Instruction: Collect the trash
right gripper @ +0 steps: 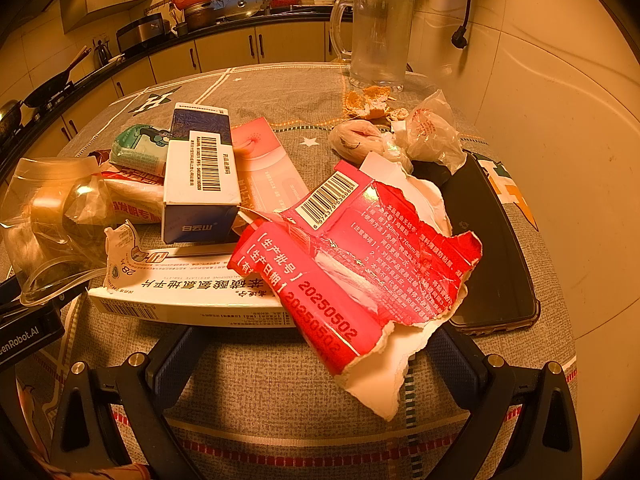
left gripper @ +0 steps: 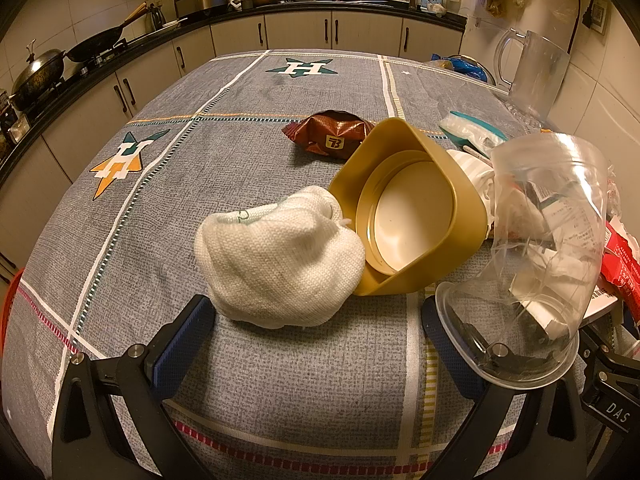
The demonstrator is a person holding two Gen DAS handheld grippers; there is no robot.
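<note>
A: What does the left gripper [left gripper: 318, 338] show?
B: Its jaws are spread wide, nothing between them. A white cloth [left gripper: 280, 258] sits at centre frame, just beyond the left finger. Touching the cloth's right side is a gold lid [left gripper: 412, 208], tipped on edge with its hollow facing the camera.

A: And the clear cup [left gripper: 536, 264]?
B: Lower right of the frame, lying on its side, its rim over the right finger's tip (whether it touches, I cannot tell). Paper scraps lie inside it. A brown wrapper [left gripper: 330, 136] lies above centre, behind the lid.

A: The right gripper [right gripper: 316, 354]?
B: Also open and empty, jaws at the bottom of the frame. Over the gap hangs a torn red box [right gripper: 360, 264], centre to lower right. Under it lies a long white box [right gripper: 192, 296], with a blue-and-white box [right gripper: 200, 184] standing behind, left of centre.

A: Anything else?
B: A phone [right gripper: 488, 248] lies at right, beside the red box. Crumpled bags [right gripper: 428, 136] and orange peel [right gripper: 372, 104] lie upper centre, before a glass mug [right gripper: 378, 36]. All rest on a grey tablecloth [left gripper: 280, 384].
</note>
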